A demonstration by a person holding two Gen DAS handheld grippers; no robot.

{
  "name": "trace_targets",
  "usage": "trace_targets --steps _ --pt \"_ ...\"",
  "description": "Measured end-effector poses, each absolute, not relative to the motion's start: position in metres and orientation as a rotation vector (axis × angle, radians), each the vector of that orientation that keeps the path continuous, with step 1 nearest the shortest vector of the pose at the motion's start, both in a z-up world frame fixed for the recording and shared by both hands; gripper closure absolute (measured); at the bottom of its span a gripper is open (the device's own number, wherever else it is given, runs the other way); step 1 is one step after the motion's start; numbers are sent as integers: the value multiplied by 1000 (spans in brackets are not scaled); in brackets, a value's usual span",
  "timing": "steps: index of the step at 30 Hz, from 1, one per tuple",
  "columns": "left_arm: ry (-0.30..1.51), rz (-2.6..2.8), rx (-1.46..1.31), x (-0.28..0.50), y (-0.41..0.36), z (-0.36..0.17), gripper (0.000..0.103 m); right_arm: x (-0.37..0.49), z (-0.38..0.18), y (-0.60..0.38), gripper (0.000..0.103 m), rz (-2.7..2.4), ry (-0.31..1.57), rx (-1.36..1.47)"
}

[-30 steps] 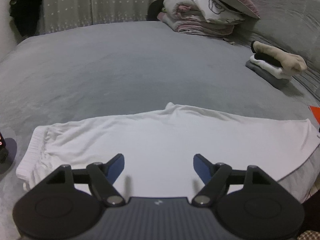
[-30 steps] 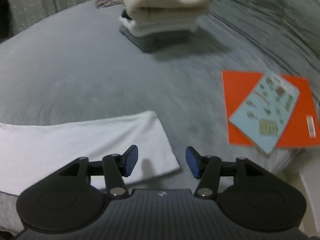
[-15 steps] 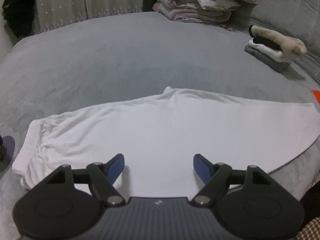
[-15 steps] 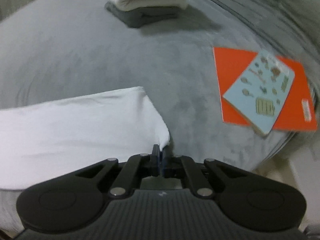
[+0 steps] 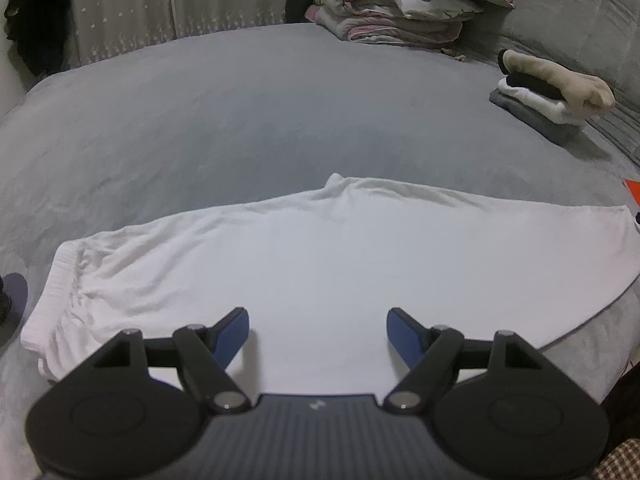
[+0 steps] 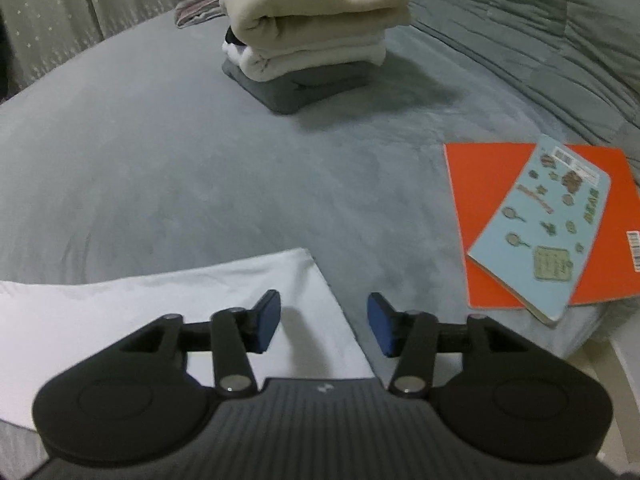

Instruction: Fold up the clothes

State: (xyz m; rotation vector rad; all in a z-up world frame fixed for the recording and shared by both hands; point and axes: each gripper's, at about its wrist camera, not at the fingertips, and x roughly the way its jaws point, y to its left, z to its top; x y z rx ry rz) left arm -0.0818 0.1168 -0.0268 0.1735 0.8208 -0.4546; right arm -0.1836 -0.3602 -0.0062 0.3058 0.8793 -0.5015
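White pants (image 5: 320,264) lie flat, unfolded, on the bed (image 5: 240,120) near the folded stack (image 6: 316,44). Left gripper (image 5: 318,330) spread, empty. Right gripper (image 6: 324,322) opening over the hem, pinching nothing. Folding remains.

Grey bed (image 5: 248,120), starred curtain (image 5: 132,4) behind

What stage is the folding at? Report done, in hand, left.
Done: a stack of folded beige, white and grey clothes sits on the grey bed cover. In hand: nothing gripped; long white trousers lie flat; the right hand-held gripper is opening over their hem corner, and the left hand-held gripper hangs open above the middle. Left: every fold of the trousers, then stacking.
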Motion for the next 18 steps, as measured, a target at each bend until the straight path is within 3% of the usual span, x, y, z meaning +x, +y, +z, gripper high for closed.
trace_targets --steps 5,12,18 --pt "832 -450 188 -80 116 -30 26 -179 0 -351 89 -473 828 351" --pt "842 -440 188 -76 112 -33 26 -156 -18 -314 93 -434 895 269" --pt "844 -442 202 -77 110 -35 26 -146 -28 -351 97 -575 849 276"
